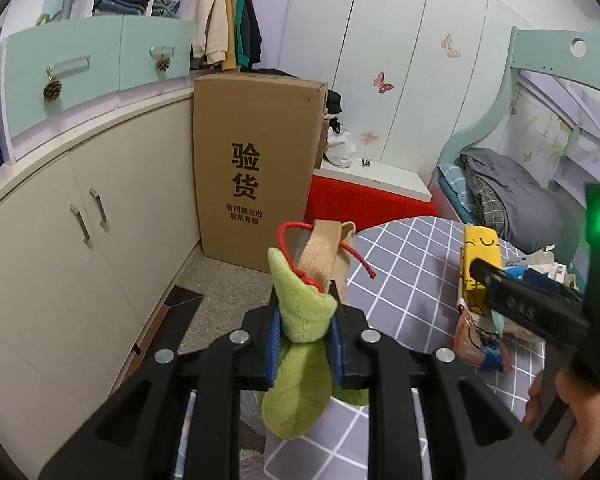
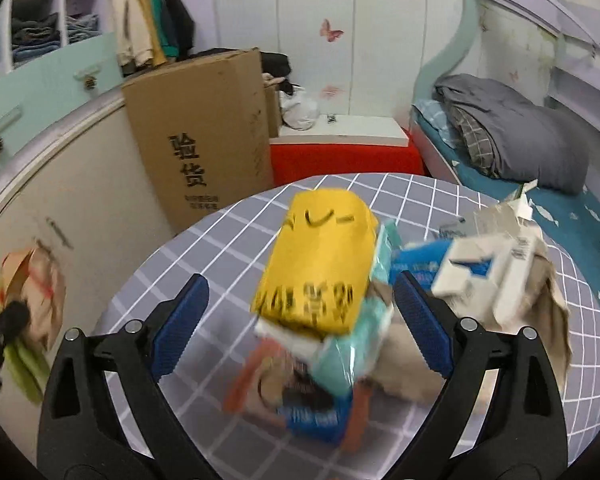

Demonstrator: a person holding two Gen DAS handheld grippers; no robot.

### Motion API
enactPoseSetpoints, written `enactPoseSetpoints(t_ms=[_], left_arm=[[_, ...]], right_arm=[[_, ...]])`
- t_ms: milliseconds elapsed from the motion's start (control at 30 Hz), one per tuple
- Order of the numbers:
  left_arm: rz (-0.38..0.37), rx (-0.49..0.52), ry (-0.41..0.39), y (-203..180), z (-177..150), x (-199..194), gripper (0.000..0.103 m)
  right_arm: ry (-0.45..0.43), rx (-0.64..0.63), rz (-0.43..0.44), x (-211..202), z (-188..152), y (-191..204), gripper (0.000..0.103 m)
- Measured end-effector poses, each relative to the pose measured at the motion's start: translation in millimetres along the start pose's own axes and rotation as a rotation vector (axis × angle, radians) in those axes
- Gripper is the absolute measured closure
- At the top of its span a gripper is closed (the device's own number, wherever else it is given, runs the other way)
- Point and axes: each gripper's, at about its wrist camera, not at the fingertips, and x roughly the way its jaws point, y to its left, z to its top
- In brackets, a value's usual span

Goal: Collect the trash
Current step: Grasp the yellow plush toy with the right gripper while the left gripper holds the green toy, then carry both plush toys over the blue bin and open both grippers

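My left gripper [image 1: 305, 330] was clenched on a soft green cloth [image 1: 300, 360], with a beige strap [image 1: 320, 252] and red string [image 1: 300, 236] rising at twelve o'clock from the pads. My right gripper [image 2: 300, 320] was released, its blue pads standing wide on both sides of the trash pile [image 2: 324, 312] on the checked desk [image 2: 204, 248]. The pile lay in the middle of the desk: a yellow packet [image 2: 320, 256], a teal wrapper [image 2: 340, 360], a white carton [image 2: 492, 276] at two o'clock. I judged all these light, thin and easily crushed, the wrappers perhaps slippery. I would take the yellow packet by its edge, where it seemed stiffer.
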Motion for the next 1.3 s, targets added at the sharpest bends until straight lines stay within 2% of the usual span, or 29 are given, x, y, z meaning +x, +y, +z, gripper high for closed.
enactPoseSetpoints(t_ms=[133, 167, 200, 233, 300, 367, 533, 667, 800, 1000, 1300], left_arm=[[-0.011, -0.006, 0.001, 3, 3, 6, 0.083], [-0.015, -0.006, 0.001, 5, 3, 7, 0.083], [-0.017, -0.006, 0.002, 7, 4, 7, 0.083], [-0.018, -0.007, 0.003, 7, 4, 7, 0.083], [-0.022, -0.009, 0.004, 8, 4, 7, 0.083], [-0.027, -0.012, 0.009, 11, 4, 5, 0.083], [-0.021, -0.009, 0.007, 18, 1, -10, 0.083], [-0.009, -0.024, -0.009, 31, -2, -31, 0.083], [0.011, -0.054, -0.020, 53, -9, -51, 0.083], [0.078, -0.115, -0.001, 105, -30, -74, 0.083], [0.220, -0.233, 0.078, 204, -74, -79, 0.083]], right_arm=[[0.067, -0.003, -0.048, 25, 9, 3, 0.012], [0.080, -0.007, -0.053, 29, 10, 3, 0.020], [0.081, -0.008, -0.048, 30, 11, 3, 0.045], [0.090, -0.011, -0.044, 31, 12, 3, 0.051], [0.101, -0.011, -0.030, 31, 14, 5, 0.058], [0.085, -0.014, -0.012, 22, 14, 6, 0.061], [0.014, -0.020, 0.044, -18, 17, 16, 0.063], [-0.022, -0.041, 0.128, -56, 17, 35, 0.063], [-0.019, -0.071, 0.240, -79, 6, 65, 0.063], [0.073, -0.150, 0.434, -92, -29, 135, 0.063], [0.200, -0.296, 0.553, -78, -91, 241, 0.061]])
